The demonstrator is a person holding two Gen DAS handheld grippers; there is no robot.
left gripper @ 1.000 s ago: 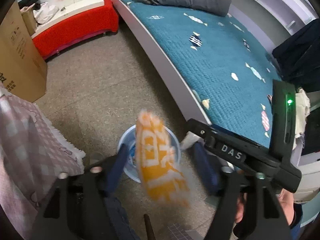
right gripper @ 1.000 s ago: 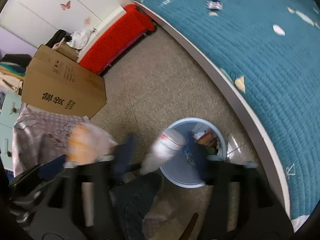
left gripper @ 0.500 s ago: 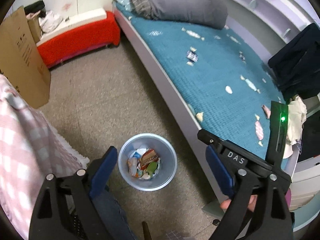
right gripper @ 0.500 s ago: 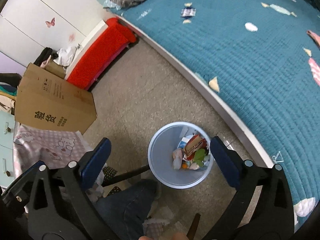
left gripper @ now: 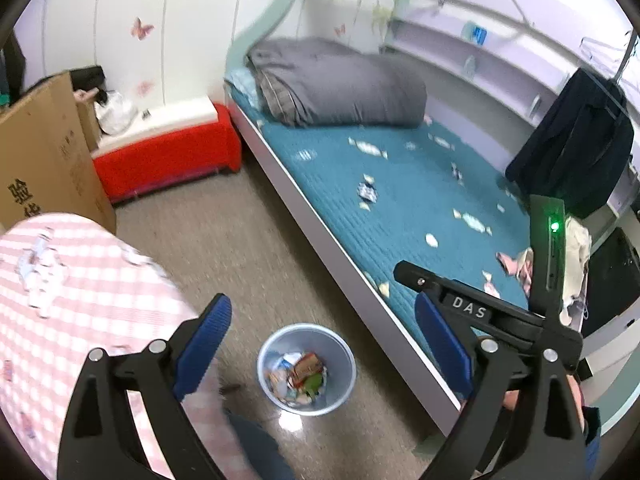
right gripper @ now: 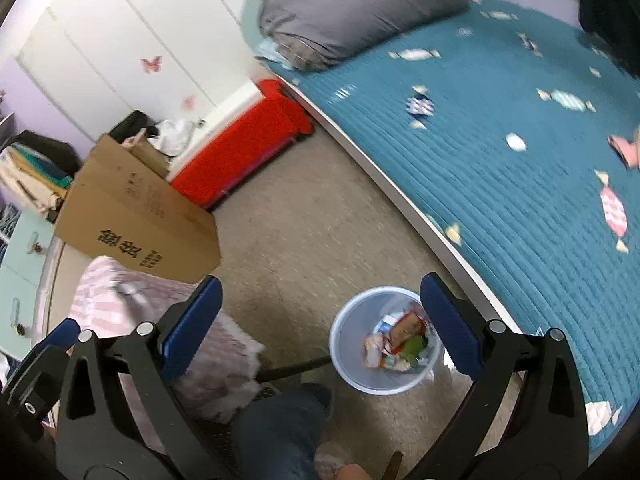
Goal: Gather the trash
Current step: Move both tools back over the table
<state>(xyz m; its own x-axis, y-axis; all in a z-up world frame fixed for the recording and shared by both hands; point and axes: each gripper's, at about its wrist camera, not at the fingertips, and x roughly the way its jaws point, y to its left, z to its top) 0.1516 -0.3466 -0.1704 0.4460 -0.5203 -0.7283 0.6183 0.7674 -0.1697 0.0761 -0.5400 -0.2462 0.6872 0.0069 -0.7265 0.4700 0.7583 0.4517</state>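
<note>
A pale blue bin point(left gripper: 266, 364) stands on the floor beside the bed, with mixed packets and wrappers point(left gripper: 304, 372) inside. My left gripper point(left gripper: 320, 308) hangs high above it, its jaws opening with nothing between them. In the right wrist view the same bin point(right gripper: 352, 336) lies below my right gripper point(right gripper: 320, 284), which is open and empty. Its right finger point(right gripper: 448, 320) overlaps the bin's rim in the picture. A crumpled pink piece point(left gripper: 516, 266) lies on the teal bedspread point(left gripper: 400, 208), seen again at the right edge as the pink piece point(right gripper: 624, 148).
A cardboard box point(right gripper: 132, 216) and a red bench point(left gripper: 168, 160) stand at the far end of the floor. Pink checked cloth point(left gripper: 72, 280) is on the left. A folded grey quilt point(left gripper: 340, 84) lies on the bed, a dark coat point(left gripper: 576, 140) hangs right. A person's jeans-clad leg point(right gripper: 280, 424) is below.
An orange-and-white packet left the left jaws and a white container left the right jaws, dropping toward the bin. Both grippers have opened wide and risen, so the bin looks smaller.
</note>
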